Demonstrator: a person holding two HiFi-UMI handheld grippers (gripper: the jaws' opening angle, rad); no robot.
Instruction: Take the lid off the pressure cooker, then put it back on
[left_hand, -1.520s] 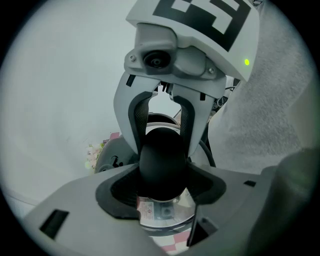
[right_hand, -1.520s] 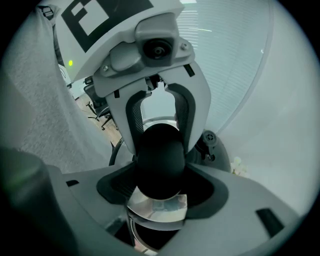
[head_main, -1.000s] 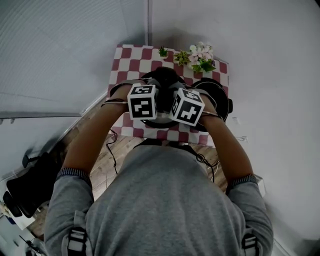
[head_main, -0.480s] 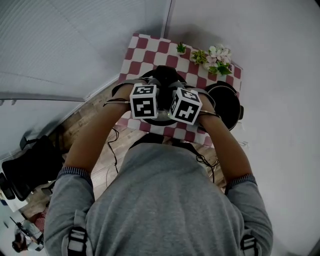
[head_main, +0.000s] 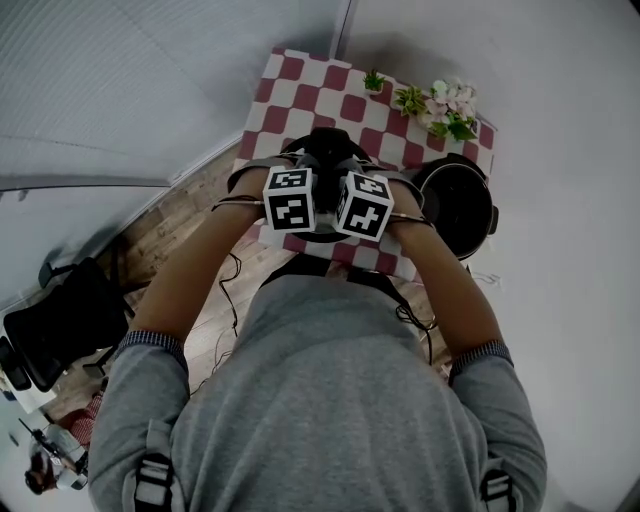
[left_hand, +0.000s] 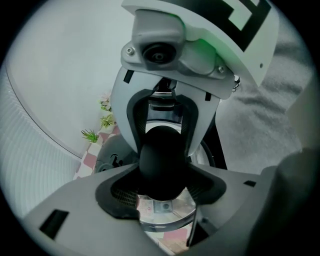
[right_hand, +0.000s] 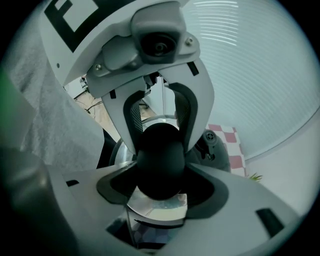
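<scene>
Bare left forearm (head_main: 190, 285) and right forearm (head_main: 447, 285) reach forward and down from grey sleeves (head_main: 320, 400), wrists drawn close, the marker cubes (head_main: 290, 198) side by side. The left claw (left_hand: 162, 186) and right claw (right_hand: 159, 181) point steeply down, face to face, each with its jaws closed against the same black lid knob (left_hand: 160, 157)

Glossy metal lid (left_hand: 165, 219) with a smooth matt-black plastic knob (left_hand: 161, 167), and a checked cloth table cover (head_main: 300, 78)

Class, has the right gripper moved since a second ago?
Yes: the right gripper, gripping the lid, has sunk toward the table, shifting left, away from the cooker pot.
</scene>
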